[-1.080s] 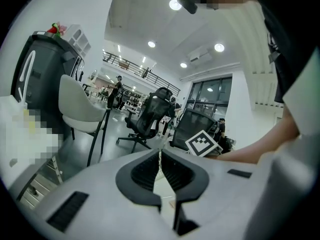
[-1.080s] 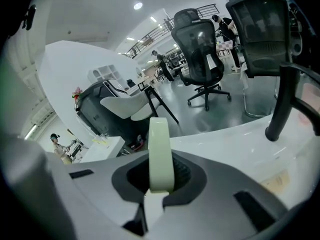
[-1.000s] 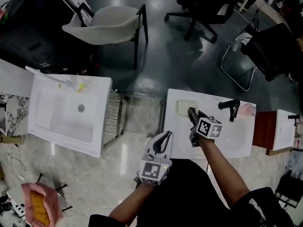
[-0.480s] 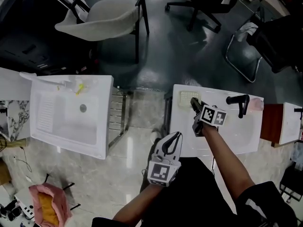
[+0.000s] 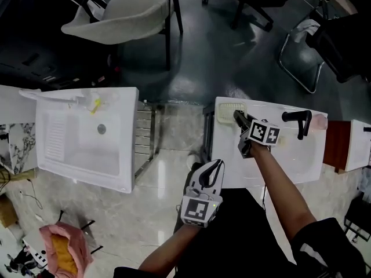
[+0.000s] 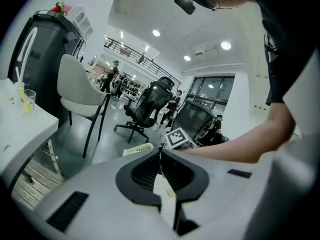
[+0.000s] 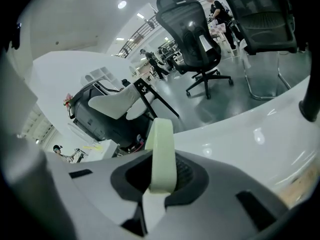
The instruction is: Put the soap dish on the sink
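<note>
At the far left I see a wide white washtub with a ribbed board [image 5: 87, 155]. Beyond it, on the dark floor, stands a pale grey shell chair on black legs [image 5: 124, 17].

Nearer the middle, the left gripper [image 5: 213, 168] hangs off the near left edge of the white rectangular sink [image 5: 290, 167]. Its own view shows the left gripper [image 6: 161, 156] with its jaws brought together and nothing between them.

To the right of that, the pale green slotted plastic soap dish [image 5: 228, 111] sits at the far left corner of the sink's flat top. The right gripper [image 5: 236, 116] reaches over the sink to it. In the right gripper view the soap dish [image 7: 162, 129] stands edge-on between the jaws of the right gripper [image 7: 162, 159]. The pads sit against both of its faces. Those jaws have just been easing apart, with the dish between them.

Further right, a black tap [image 5: 297, 119] rises from the far side of the sink.
</note>
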Available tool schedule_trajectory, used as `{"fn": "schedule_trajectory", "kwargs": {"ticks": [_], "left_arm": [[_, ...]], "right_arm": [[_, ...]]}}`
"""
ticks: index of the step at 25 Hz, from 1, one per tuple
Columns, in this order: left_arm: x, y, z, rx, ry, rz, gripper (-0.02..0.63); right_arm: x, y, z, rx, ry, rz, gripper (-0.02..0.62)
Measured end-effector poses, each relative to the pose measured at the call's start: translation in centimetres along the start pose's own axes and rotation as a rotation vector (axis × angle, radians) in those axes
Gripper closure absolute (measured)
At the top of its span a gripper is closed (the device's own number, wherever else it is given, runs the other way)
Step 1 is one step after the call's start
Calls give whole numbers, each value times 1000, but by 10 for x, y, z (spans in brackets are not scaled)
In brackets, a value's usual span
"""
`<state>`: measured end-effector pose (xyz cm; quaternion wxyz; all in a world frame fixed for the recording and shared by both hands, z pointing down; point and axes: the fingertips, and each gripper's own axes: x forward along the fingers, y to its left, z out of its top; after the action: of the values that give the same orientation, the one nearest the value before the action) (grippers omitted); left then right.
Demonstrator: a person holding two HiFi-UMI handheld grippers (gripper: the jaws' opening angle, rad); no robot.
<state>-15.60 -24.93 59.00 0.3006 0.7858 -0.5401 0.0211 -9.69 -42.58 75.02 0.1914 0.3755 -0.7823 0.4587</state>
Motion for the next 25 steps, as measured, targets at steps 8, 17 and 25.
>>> {"fn": "schedule_trajectory", "kwargs": {"ticks": [8, 17, 25], "left_arm": [[-11, 36, 1, -27, -5, 78, 588], [-18, 34, -11, -105, -7, 44, 588], [-28, 34, -9, -109, -22, 68, 588]], "right_arm": [[2, -22, 0, 6, -22, -65, 511], [6, -34, -7, -26, 10, -112, 404], [0, -49, -4, -113, 27, -192, 344]]}}
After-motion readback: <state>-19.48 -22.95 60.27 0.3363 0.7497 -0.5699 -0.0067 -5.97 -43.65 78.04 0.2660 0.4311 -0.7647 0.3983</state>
